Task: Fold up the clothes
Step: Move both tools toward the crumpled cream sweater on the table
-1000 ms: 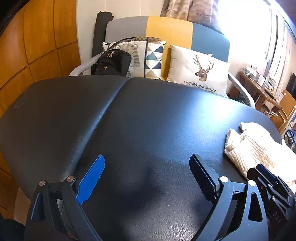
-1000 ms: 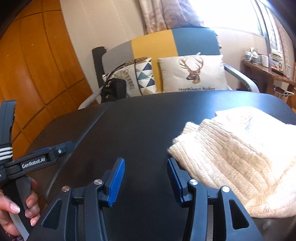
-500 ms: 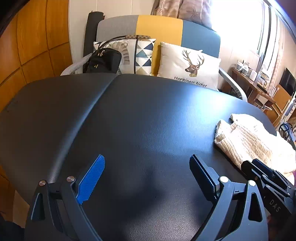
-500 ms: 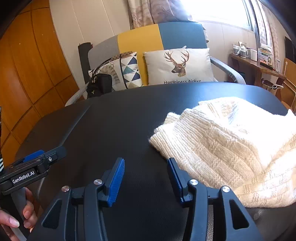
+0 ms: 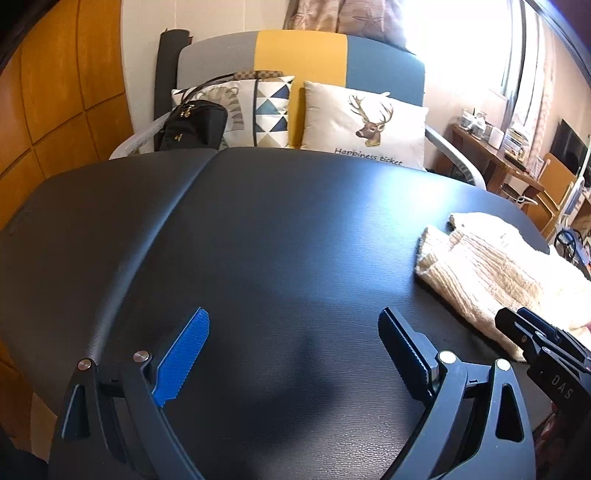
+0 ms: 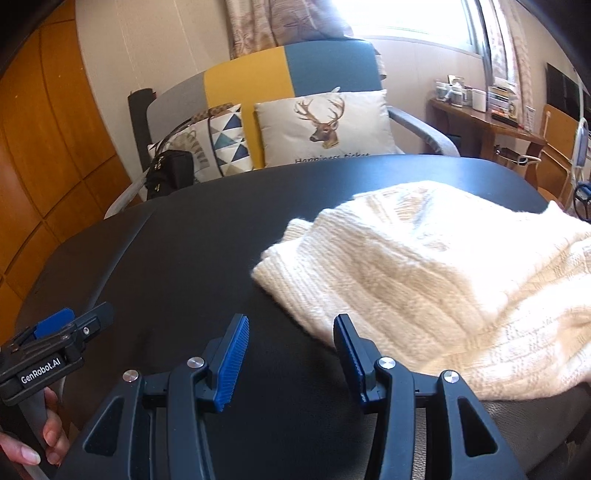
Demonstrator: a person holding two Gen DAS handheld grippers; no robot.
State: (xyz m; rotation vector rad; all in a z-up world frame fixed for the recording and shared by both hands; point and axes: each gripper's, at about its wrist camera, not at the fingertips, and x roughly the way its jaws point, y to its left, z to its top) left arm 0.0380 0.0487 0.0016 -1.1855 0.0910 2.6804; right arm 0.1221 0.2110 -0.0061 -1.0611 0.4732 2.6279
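Cream knit sweater (image 6: 424, 280) lying bunched on black table (image 5: 277, 229); likely soft, bulky, best pinched at an edge. Left gripper (image 5: 293, 349) and right gripper (image 6: 291, 354) hovering, jaws apart, holding nothing.

Strong daylight enters from the window (image 5: 476, 33) at the upper right and is overexposed there. The black bench (image 5: 295, 229) shows a pale glare. Fisheye distortion bends the edges, and the corners are dark.
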